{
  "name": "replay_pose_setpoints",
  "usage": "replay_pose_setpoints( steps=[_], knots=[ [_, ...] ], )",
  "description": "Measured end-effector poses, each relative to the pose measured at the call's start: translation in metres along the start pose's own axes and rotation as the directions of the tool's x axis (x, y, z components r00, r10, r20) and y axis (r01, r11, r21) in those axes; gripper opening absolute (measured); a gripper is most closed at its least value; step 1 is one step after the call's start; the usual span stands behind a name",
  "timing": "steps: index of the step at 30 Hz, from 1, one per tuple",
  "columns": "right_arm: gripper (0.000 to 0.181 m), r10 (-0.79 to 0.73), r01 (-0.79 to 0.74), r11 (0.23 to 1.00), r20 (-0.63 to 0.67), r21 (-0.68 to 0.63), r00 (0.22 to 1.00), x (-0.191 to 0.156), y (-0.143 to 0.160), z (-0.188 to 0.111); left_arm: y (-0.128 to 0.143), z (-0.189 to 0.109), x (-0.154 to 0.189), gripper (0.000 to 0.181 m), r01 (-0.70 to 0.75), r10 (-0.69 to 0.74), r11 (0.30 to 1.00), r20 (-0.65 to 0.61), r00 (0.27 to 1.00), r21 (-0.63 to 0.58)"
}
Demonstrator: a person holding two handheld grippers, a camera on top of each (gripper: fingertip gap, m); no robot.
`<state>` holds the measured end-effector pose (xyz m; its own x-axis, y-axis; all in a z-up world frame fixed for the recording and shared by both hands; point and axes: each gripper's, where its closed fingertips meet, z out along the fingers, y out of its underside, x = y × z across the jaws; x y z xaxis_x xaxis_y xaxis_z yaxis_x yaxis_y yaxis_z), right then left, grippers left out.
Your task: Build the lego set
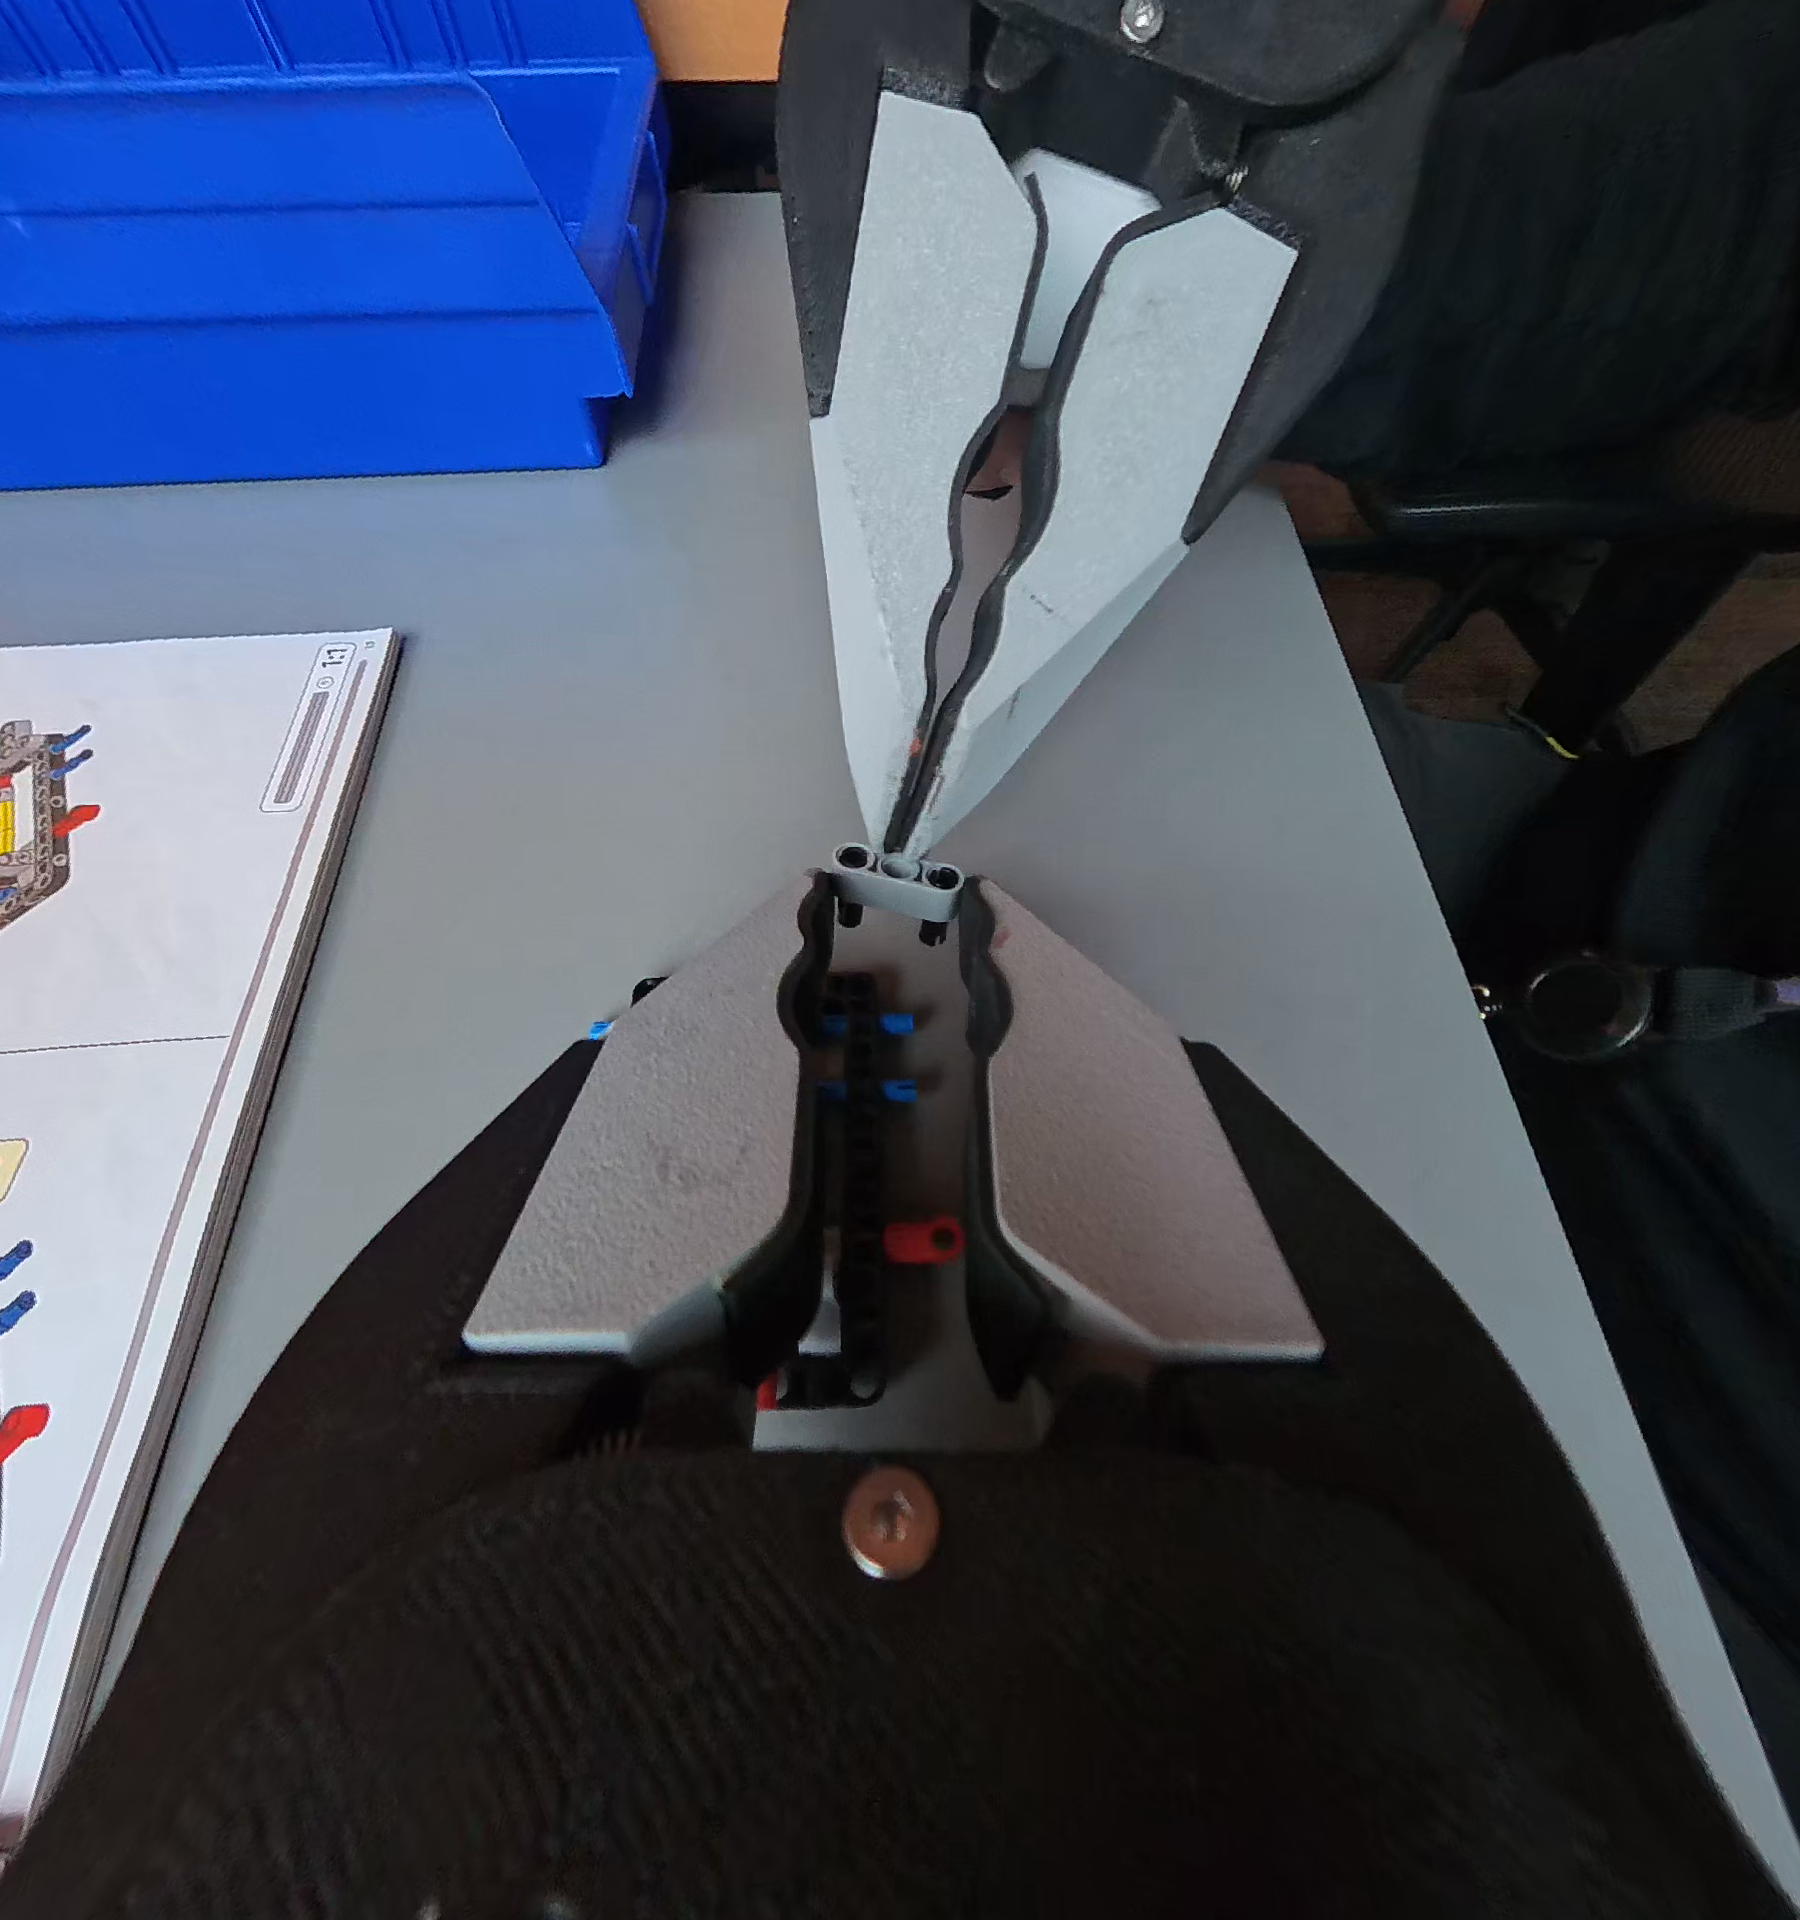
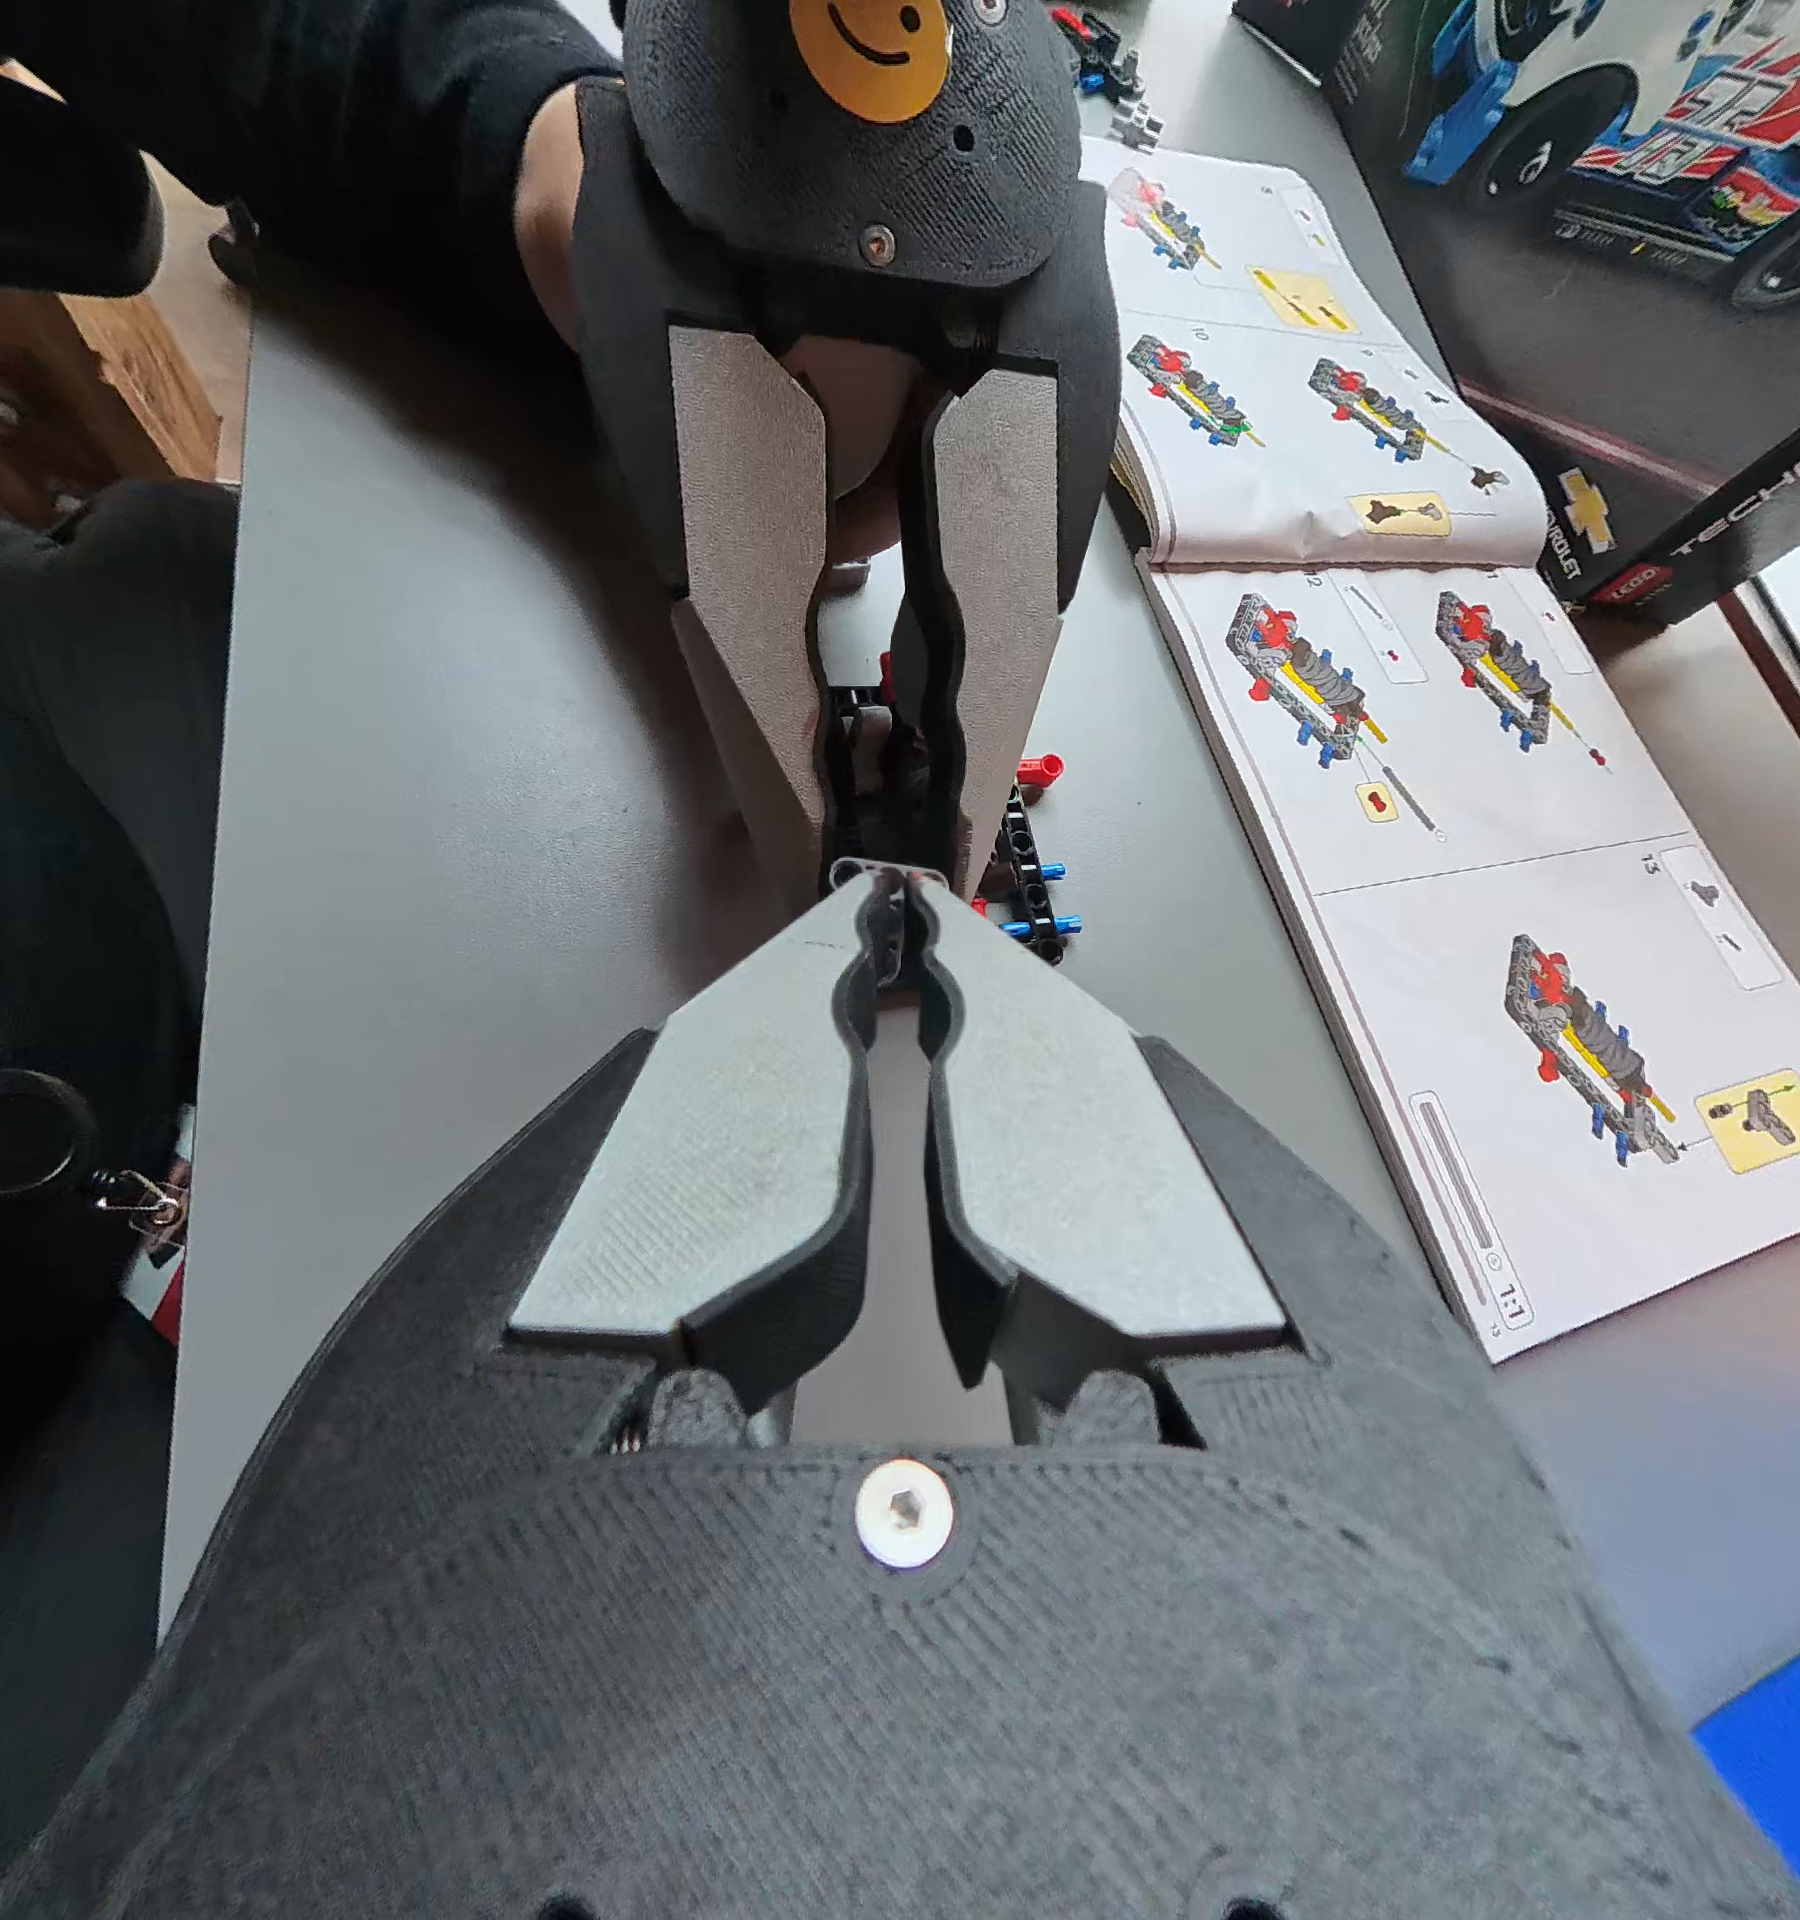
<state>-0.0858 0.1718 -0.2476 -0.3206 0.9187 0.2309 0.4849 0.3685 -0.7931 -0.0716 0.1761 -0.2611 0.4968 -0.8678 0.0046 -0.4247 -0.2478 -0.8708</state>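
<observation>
The right gripper (image 2: 896,883) pinches a short grey beam (image 1: 898,879) — long axis crosswise between the spread left gripper (image 1: 896,914) tips — above the black beam (image 1: 860,1164), which runs lengthwise between those fingers.

Booklet (image 1: 148,935): lay on table (image 1: 605,582), left of the frame (image 1: 865,1174).
Bin (image 1: 272,239): stood behind booklet.

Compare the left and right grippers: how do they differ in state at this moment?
The left gripper's jaws stand apart, while the right gripper's tips are pinched together. The left gripper straddles the long black beam without visibly squeezing it; the right gripper holds the small grey beam by its middle. Both have grey fingers with wavy black pads.
</observation>
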Motion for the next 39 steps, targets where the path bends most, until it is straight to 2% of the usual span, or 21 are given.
replay_pose_setpoints(
  steps=[4,8,14,39],
  knots=[
    [0.013,0.008,-0.007,1.000,0.016,-0.006,1.000,0.0005,0.0015,-0.0038,-0.0036,-0.0028,-0.0017,0.022,0.000,0.000,1.000,0.007,1.000,0.021],
    [0.005,-0.003,0.004,0.999,0.023,-0.032,1.000,-0.0013,0.0063,-0.0015,-0.0076,-0.0046,-0.0002,0.022,0.004,-0.003,0.999,-0.005,1.000,0.044],
    [0.007,-0.015,0.015,1.000,0.000,-0.028,1.000,0.0007,0.0053,-0.0003,-0.0047,-0.0028,-0.0012,0.022,-0.001,0.001,1.000,0.007,1.000,0.026],
    [0.004,0.062,-0.062,0.998,0.052,-0.009,0.997,-0.0003,0.0072,0.0022,-0.0022,-0.0003,-0.0007,0.022,0.013,-0.013,1.000,0.003,1.000,0.019]
  ],
)
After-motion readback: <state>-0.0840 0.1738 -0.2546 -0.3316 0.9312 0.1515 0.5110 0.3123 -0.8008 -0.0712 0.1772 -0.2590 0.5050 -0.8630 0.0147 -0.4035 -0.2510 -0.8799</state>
